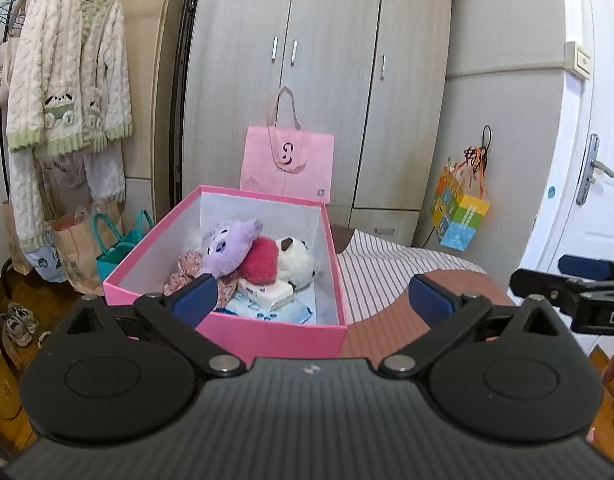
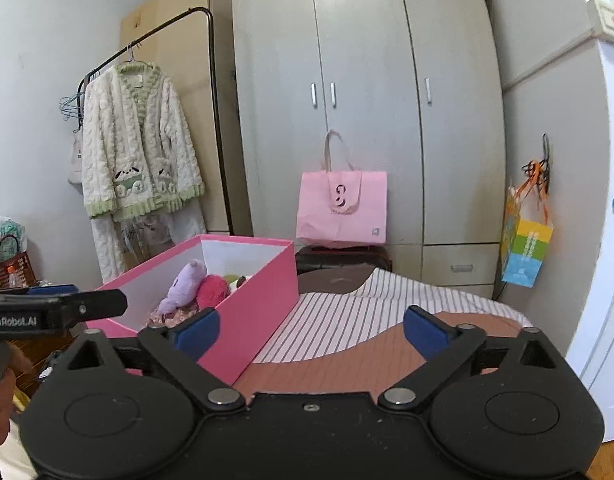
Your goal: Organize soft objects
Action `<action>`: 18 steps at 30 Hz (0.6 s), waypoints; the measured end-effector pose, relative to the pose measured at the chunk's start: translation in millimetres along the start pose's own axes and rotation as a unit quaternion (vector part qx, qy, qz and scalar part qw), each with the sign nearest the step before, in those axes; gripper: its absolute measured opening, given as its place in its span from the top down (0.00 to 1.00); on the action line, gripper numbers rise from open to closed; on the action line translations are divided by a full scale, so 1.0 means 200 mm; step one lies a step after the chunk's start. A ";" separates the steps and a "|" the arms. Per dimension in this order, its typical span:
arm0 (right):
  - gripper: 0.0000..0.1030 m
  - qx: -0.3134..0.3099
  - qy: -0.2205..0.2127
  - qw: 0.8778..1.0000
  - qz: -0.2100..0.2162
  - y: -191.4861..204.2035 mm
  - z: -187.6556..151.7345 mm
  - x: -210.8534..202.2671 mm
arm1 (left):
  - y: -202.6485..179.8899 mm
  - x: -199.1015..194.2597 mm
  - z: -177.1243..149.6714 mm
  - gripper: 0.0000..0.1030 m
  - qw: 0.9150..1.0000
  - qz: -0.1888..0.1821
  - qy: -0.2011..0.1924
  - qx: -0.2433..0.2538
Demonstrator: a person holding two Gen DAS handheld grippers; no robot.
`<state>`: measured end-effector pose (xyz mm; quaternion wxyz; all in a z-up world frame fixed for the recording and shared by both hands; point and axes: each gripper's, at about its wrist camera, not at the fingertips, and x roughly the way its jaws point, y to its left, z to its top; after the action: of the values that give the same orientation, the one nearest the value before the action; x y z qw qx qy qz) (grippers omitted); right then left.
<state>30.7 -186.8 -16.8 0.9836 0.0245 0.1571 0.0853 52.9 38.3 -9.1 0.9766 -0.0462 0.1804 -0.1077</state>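
Observation:
An open pink box [image 1: 267, 338] [image 2: 259, 304] rests on the bed. Inside lie a purple plush [image 1: 225, 250] [image 2: 183, 284], a red fuzzy ball [image 1: 259, 264] [image 2: 213, 290], a white and brown plush dog [image 1: 297, 264], a floral cloth [image 1: 183, 272] and tissue packs [image 1: 271, 294]. My left gripper [image 1: 313, 300] hovers in front of the box, jaws wide open and empty. Its side shows at the left edge as the left gripper [image 2: 55, 308] in the right wrist view. My right gripper [image 2: 313, 328] is open and empty over the bedspread, just right of the box.
The bed wears a striped and brown cover [image 1: 391, 276] [image 2: 347, 320]. A pink tote bag [image 1: 287, 164] [image 2: 341, 208] leans against the grey wardrobe [image 1: 327, 60]. A clothes rack with a knitted cardigan [image 1: 69, 76], paper bags [image 1: 75, 248] and shoes [image 1: 17, 322] stand left. A white door [image 1: 595, 160] is right.

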 end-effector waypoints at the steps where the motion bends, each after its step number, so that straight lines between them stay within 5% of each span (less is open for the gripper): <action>1: 0.00 -0.003 0.001 1.000 -0.005 0.01 0.00 -0.01 | 0.00 0.00 0.00 0.00 1.000 -0.001 0.004 -0.001; 10: 0.00 0.013 0.048 0.997 -0.054 0.02 0.01 -0.06 | -0.03 -0.05 0.00 0.00 0.999 0.039 0.018 0.020; 18: 0.00 0.006 0.054 0.997 -0.048 0.04 0.02 -0.13 | -0.05 -0.10 0.02 0.00 0.998 0.048 0.020 0.032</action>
<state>5.6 -183.1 -4.5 0.9764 0.0180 0.2120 0.0379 33.0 33.1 2.5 0.9778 -0.0039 0.1983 -0.0676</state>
